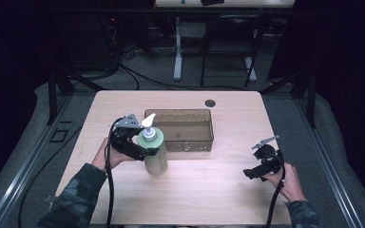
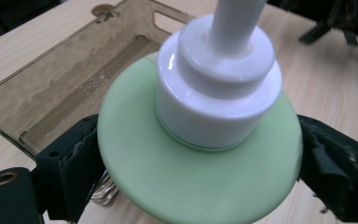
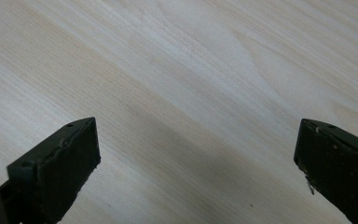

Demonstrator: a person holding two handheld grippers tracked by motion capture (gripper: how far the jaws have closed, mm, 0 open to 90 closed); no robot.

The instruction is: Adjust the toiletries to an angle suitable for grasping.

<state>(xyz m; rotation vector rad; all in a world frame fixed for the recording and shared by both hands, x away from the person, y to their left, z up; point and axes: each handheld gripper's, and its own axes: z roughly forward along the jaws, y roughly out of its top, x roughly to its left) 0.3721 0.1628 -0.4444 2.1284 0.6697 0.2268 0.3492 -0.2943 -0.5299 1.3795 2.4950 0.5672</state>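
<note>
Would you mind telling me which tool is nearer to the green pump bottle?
Left. The left tool has its jaws around the pump bottle; the right tool is open, well off to its right.

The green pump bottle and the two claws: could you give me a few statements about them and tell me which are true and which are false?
1. The left claw has its jaws on either side of the green pump bottle. True.
2. The bottle lies inside the brown tray. False: it stands on the table, just in front of the tray's near left corner.
3. The right claw holds something. False: its jaws are wide apart over bare wood.
4. The bottle's pump is white. True.
5. The right claw rests by the table's far edge. False: it is near the front right.
</note>
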